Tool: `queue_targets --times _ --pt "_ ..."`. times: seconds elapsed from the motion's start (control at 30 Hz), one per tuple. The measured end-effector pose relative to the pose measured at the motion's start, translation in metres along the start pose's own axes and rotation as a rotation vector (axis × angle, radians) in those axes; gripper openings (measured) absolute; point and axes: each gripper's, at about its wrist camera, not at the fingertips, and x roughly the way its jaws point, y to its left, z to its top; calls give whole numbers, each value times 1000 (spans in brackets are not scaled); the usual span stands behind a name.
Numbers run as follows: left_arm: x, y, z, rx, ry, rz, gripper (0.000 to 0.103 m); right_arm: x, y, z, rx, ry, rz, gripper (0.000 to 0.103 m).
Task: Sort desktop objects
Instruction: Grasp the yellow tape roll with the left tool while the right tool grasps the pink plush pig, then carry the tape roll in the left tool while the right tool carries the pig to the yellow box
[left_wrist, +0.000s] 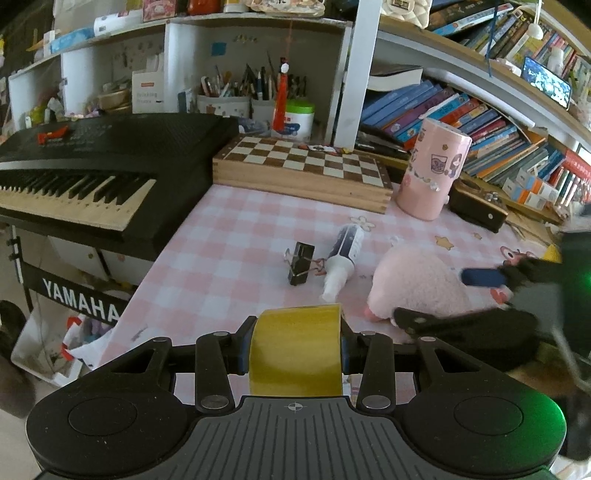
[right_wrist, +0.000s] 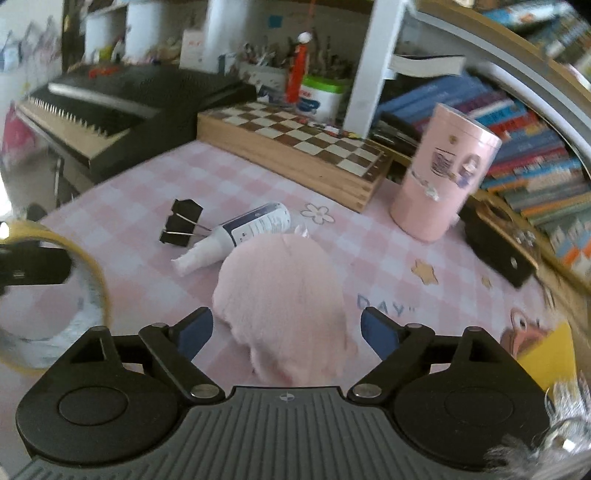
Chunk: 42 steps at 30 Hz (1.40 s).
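My left gripper (left_wrist: 293, 345) is shut on a yellow tape roll (left_wrist: 295, 347), held above the pink checked desk; the roll also shows at the left of the right wrist view (right_wrist: 55, 302). My right gripper (right_wrist: 286, 330) is open, its blue pads either side of a pink plush toy (right_wrist: 284, 295) without squeezing it. In the left wrist view the plush (left_wrist: 417, 288) lies to the right with the right gripper's fingers (left_wrist: 480, 277) around it. A black binder clip (left_wrist: 301, 264) and a white spray bottle (left_wrist: 341, 258) lie mid-desk, touching.
A pink cylindrical container (left_wrist: 432, 170) stands at the back right beside a wooden chessboard box (left_wrist: 303, 166). A black Yamaha keyboard (left_wrist: 92, 173) fills the left. A dark wooden box (left_wrist: 476, 206) and book shelves (left_wrist: 480, 122) lie right. A yellow object (right_wrist: 550, 354) sits at the desk's right edge.
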Motion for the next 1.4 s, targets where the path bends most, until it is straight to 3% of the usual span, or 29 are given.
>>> queue_targets --times 0.1,0.17,0.23,0.3,0.57,0.77,0.93,1.4 --pt "-1 0 0 2 0 1 39 20 -1 6 -24 37 23 85" --pt "-1 0 0 5 -2 4 39 29 -5 6 -9 59 53 77" --pt "-2 1 -1 6 -6 5 39 30 -7 5 18 61 63 59" --pt "-4 1 0 5 -10 4 39 23 -8 4 43 45 41 55" --pt "-19 3 -2 7 -44 -30 39 -24 -11 0 164 -15 43 55" --pt "-41 0 -3 66 -85 -85 39 -72 -3 -11 244 -45 23 56" --pt "-64 2 -15 107 -114 -113 39 -104 15 -27 259 -39 17 56" --pt "-106 20 -56 174 -98 -211 39 -155 75 -80 335 -4 -44 56"
